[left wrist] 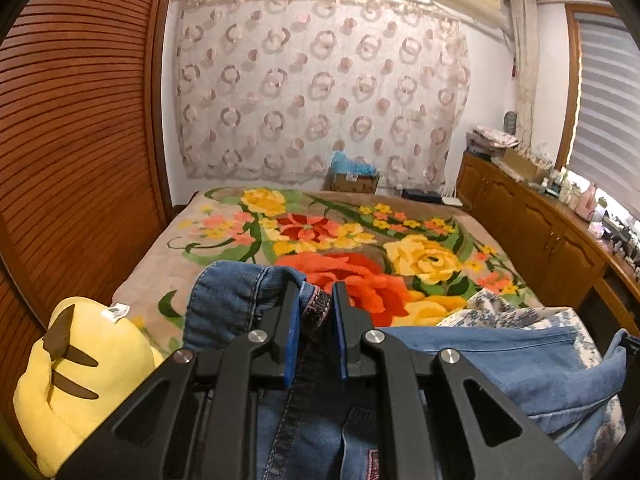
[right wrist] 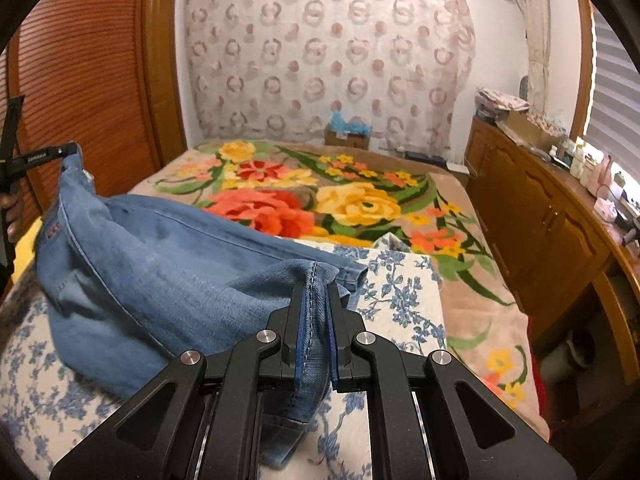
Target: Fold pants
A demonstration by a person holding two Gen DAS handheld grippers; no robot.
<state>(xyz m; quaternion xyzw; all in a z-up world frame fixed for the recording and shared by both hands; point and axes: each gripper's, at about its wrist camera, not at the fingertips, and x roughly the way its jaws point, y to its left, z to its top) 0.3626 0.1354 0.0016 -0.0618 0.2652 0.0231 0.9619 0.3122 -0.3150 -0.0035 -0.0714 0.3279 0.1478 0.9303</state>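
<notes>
We hold the jeans point(right wrist: 160, 264) up off the bed point(right wrist: 472, 320) with both tools; the left tool point(left wrist: 316, 312) is clamped on the thick waistband end, and the right tool point(right wrist: 316, 320) is clamped on a stitched hem of a leg; both pairs of fingers are pressed close with cloth between them. In the right view the left tool point(right wrist: 36, 156) shows far to the left, pinching a high corner of the jeans, so the cloth hangs between the two grips like a hammock; we think this is done so the pants stretch out and can be laid flat. The jeans sag in the middle and rest partly on a blue flowered cloth point(right wrist: 400, 292) at the near end of the bed; beyond it lies the big flower blanket point(right wrist: 360, 200). A yellow plush toy point(left wrist: 80, 380) sits near the left side. We judge the fold is only begun; next we would likely bring the two ends together, and loose cloth could slip or bunch.
</notes>
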